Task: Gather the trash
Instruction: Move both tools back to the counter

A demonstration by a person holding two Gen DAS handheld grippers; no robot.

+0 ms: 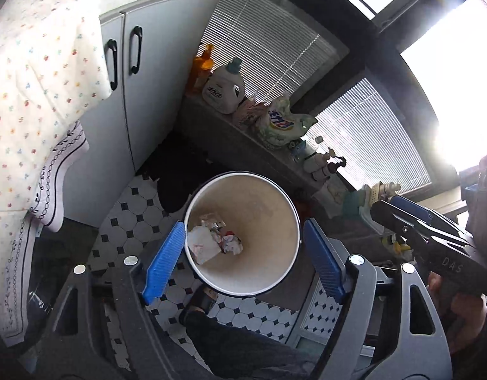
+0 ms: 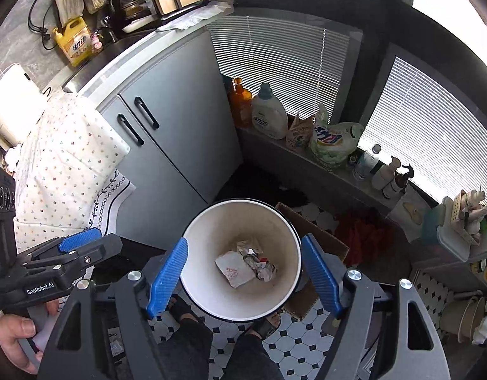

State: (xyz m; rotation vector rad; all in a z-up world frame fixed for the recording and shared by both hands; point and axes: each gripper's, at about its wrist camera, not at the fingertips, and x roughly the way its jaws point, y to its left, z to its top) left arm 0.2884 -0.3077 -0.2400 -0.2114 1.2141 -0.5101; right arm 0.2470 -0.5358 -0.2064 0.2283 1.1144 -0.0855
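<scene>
Hovering above the floor, the left tongs (image 1: 243, 258) stand wide apart and hold nothing, the bin (image 1: 284, 272) framed between the blue pads, likely because both are lined up over its mouth. Crumpled trash (image 2: 246, 262) lies at the bottom, inside the bin on the tiled floor (image 2: 294, 345). Over to the right tongs (image 2: 245, 277), spread wide too and bare. The paper's print is too small to read, and sandalled feet are partly hidden beneath the bin's rim
</scene>
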